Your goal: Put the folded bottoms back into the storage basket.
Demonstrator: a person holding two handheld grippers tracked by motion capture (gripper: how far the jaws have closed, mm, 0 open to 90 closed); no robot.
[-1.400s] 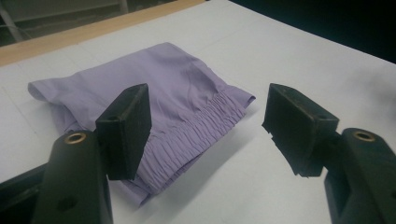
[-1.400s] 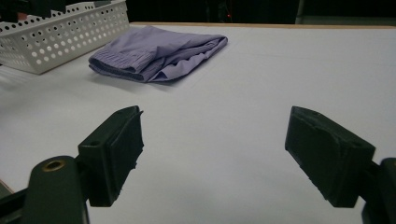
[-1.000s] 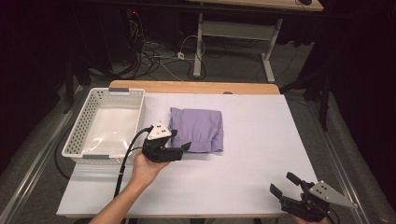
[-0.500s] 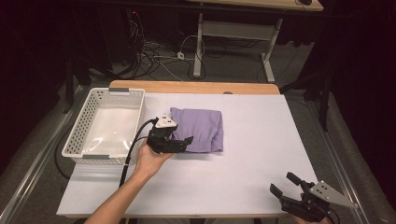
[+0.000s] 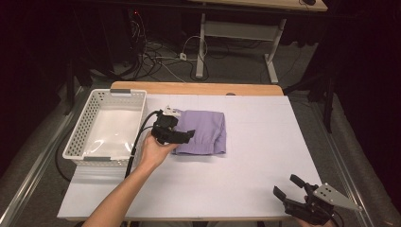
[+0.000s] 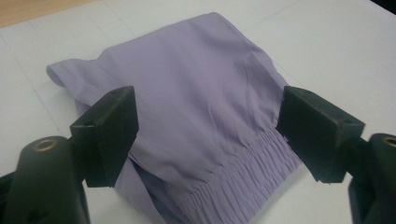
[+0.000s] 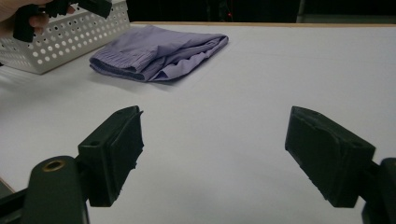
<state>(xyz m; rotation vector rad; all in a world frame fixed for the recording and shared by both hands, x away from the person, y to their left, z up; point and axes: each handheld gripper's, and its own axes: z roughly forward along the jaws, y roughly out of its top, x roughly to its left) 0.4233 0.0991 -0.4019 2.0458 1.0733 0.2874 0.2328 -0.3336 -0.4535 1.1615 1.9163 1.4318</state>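
A white basket (image 5: 106, 125) is set at the left of the table (image 5: 265, 156), its perforated walls upright and its floor bare. Just to its right, the left gripper (image 5: 182, 137) is held by a hand (image 5: 156, 151) whose forearm comes in from the bottom edge; a black cable is trailed from it toward the basket's near corner. The gripper is poised over the left edge of a folded lilac cloth (image 5: 205, 132). In the left gripper view the jaws are seen spread wide, one on each side of the cloth (image 6: 187, 121), with its gathered elastic hem lying nearest the camera; the jaws have just been opening, and the cloth is between them but is not pressed by either pad. Whether the pads touch the fabric from above cannot be told.

The cloth lies flat on the table, just beside the basket and apart from it, near the middle of the table's width.

Well to the right, at the near right corner, the right gripper (image 5: 293, 189) is held low above the bare table, a grey three-cornered plate on top. In the right gripper view its jaws are seen wide apart with nothing between them; the cloth (image 7: 159, 51) and basket (image 7: 65, 32) are seen far off.
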